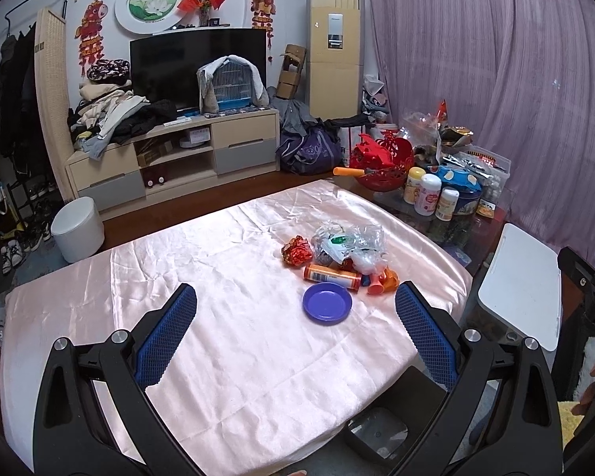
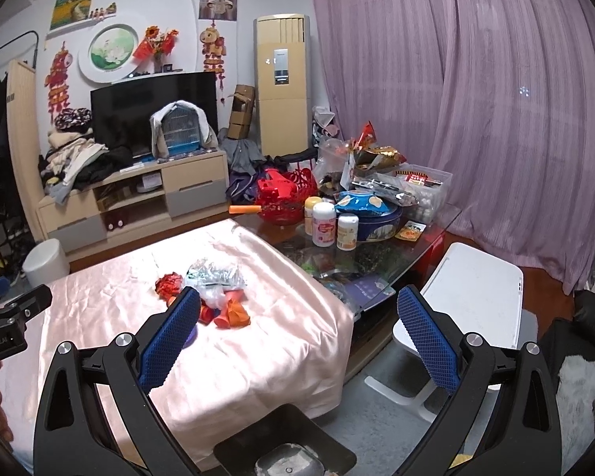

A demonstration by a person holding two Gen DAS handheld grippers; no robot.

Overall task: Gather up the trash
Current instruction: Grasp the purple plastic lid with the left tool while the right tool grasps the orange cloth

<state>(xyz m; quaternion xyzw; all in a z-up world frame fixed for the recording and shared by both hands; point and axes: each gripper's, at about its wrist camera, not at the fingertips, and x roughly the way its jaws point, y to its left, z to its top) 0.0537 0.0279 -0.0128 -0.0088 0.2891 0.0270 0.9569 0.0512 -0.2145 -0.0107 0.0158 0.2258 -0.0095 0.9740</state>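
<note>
A small heap of trash lies on the pink satin cloth: a crumpled clear plastic bag, a red foil wrapper, an orange tube, orange cups and a purple lid. My left gripper is open and empty, hovering above the cloth just before the heap. My right gripper is open and empty, to the right of the heap, over the table's right edge. In the right wrist view the bag, the wrapper and the cups show; the lid is mostly hidden behind a finger.
A glass table with bottles, a blue tin and a red basket stands beyond the cloth. A white stool stands at right. A dark bin sits on the floor below the table edge. A white round bin stands far left.
</note>
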